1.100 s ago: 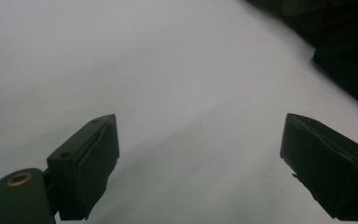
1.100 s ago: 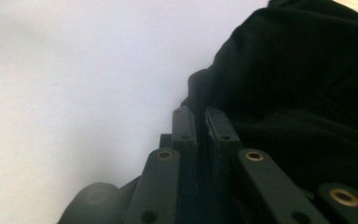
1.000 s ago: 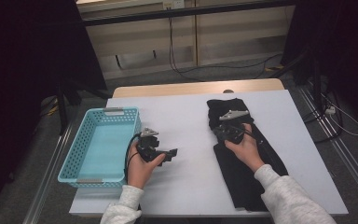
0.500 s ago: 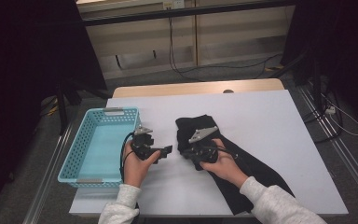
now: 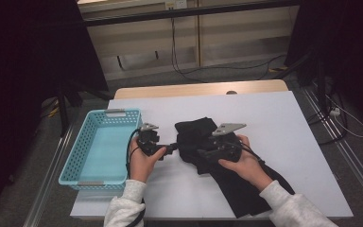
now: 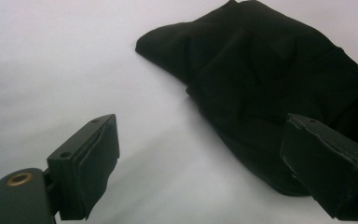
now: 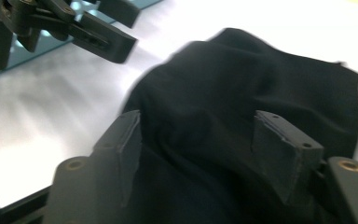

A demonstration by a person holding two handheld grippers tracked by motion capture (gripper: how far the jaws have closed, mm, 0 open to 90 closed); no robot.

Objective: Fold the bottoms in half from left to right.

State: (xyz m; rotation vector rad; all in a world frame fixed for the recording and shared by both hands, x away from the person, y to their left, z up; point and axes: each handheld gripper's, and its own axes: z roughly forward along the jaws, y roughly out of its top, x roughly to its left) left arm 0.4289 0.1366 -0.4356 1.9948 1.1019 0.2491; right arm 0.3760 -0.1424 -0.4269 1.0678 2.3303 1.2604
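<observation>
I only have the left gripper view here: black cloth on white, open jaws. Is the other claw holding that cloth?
Observer: No. The right claw has just been opening; its jaws stand apart over the black cloth, pads not pressing it.
Operator: Where would the cloth go?
Observer: A light blue basket sits at the table's left edge, beside the left claw.
Operator: Is the cloth all bunched up?
Observer: Only the far end is folded over; the rest trails flat toward the near table edge, under the person's right forearm.
</observation>
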